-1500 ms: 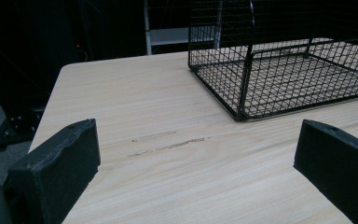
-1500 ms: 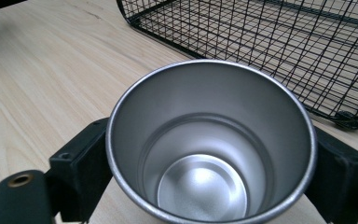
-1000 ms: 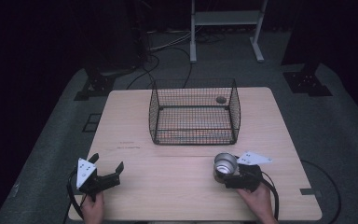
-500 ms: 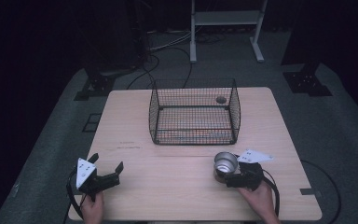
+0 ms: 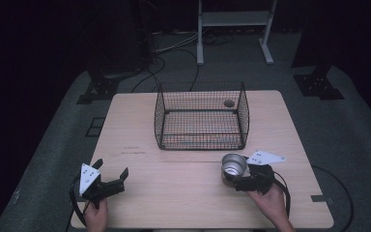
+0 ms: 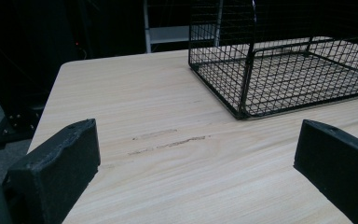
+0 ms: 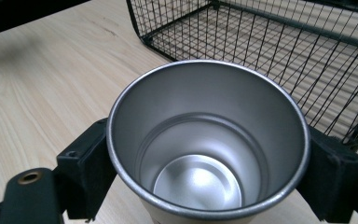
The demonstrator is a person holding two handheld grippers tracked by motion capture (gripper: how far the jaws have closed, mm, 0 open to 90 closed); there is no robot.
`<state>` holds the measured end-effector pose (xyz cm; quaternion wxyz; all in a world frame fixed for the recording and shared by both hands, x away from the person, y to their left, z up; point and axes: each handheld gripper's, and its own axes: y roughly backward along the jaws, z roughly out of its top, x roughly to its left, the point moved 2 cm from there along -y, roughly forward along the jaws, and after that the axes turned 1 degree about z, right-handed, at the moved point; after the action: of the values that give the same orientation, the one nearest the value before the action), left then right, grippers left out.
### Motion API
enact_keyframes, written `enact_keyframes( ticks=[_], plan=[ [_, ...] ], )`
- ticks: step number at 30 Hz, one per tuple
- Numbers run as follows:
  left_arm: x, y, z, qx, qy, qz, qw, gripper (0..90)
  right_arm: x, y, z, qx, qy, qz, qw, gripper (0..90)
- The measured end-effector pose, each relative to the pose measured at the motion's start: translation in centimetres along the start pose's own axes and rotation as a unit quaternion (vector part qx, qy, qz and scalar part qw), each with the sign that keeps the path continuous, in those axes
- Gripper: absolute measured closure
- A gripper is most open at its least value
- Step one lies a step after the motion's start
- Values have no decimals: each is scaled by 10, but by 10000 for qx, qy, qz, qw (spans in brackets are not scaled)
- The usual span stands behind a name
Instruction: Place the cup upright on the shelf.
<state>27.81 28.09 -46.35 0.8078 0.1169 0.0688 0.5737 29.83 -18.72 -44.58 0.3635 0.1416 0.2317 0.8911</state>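
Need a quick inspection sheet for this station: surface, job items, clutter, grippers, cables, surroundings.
Surface: light wooden table, faint scuff marks left of centre.
Job's things: black wire mesh basket, nothing seen lying in it; upright, empty silver metal cup just in front of it.
Clutter: small round grey object seen through the basket's far side, unclear what.
Grippers: left gripper open, holding nothing; right gripper shut on the cup.
Cables: black cable off the table's right edge; more cables on the floor behind.
Surroundings: grey floor, white metal frame, dark background.
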Motion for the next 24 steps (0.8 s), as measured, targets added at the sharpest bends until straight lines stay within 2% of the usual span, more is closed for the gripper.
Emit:
enact_keyframes(
  ticks=[5,14,24],
  plan=[
    [1,1,0,-10,10,20,10000,0,0,2,9,-22,94,-34,9999,152],
    [-1,0,0,15,-38,3,10000,0,-1,5,23,-71,117,-35,9999,156],
    [0,0,0,15,-24,11,10000,0,-3,7,50,-151,263,-23,9995,163]
  ],
)
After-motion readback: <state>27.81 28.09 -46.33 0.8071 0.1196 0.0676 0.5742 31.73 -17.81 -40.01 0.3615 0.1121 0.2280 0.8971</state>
